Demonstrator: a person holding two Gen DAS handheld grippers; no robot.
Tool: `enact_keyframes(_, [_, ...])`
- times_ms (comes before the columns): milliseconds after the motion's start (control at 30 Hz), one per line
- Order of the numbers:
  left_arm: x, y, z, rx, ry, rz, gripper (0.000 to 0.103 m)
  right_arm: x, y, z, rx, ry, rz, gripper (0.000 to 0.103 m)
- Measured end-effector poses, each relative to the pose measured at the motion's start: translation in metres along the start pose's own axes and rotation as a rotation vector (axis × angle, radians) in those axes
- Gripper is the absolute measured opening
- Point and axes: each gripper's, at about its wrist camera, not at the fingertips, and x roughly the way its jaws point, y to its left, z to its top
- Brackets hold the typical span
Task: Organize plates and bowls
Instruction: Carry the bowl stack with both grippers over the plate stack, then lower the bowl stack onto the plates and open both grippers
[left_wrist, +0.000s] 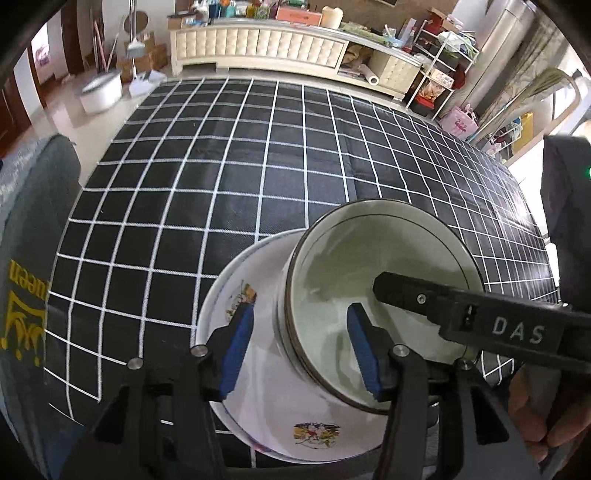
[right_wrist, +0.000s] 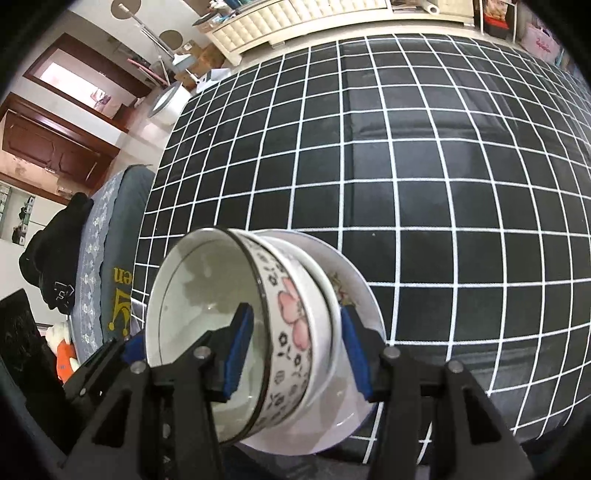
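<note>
The flowered bowl (right_wrist: 291, 332) sits nested in a plain white bowl (right_wrist: 325, 295) on a printed plate (left_wrist: 266, 398), at the near edge of the black checked surface (left_wrist: 221, 184). The left gripper (left_wrist: 299, 321) straddles the bowl's wall about half open, one finger inside and one outside over the plate, with clear gaps, so it holds nothing. The right gripper (right_wrist: 295, 321) straddles the opposite wall at similar width; whether its fingers (right_wrist: 240, 350) actually press cannot be told through the lens curvature.

To settle the stack well, the bowl should be centred in the one beneath, each side released gently, and the fingers lifted straight up clear of the rim.

Being round, the bowl has no long axis; its mouth faces upward, probably tipped slightly.
</note>
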Motion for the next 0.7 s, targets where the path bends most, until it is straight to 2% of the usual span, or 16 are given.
enact_keyframes(100, [-0.001,0.000,-0.001,-0.009,0.001,0.008,0.058,-0.005,-0.001,-0.002,-0.012,-0.021,-0.011,0.053])
enact_keyframes(433, [-0.032,0.003,-0.007,-0.016,-0.073,0.082,0.059,-0.043,-0.003,-0.014,-0.054,-0.128,-0.023,0.054])
enact_keyframes(500, [-0.039,0.003,-0.008,0.004,-0.088,0.077,0.059,-0.053,-0.001,-0.018,-0.071,-0.166,-0.037,0.054])
enact_keyframes(633, [-0.055,-0.002,-0.009,0.023,-0.143,0.127,0.059,-0.070,-0.001,-0.026,-0.095,-0.233,-0.083,0.053])
enact_keyframes(700, [-0.065,-0.006,-0.011,0.030,-0.168,0.118,0.059,-0.080,-0.004,-0.032,-0.104,-0.269,-0.104,0.053])
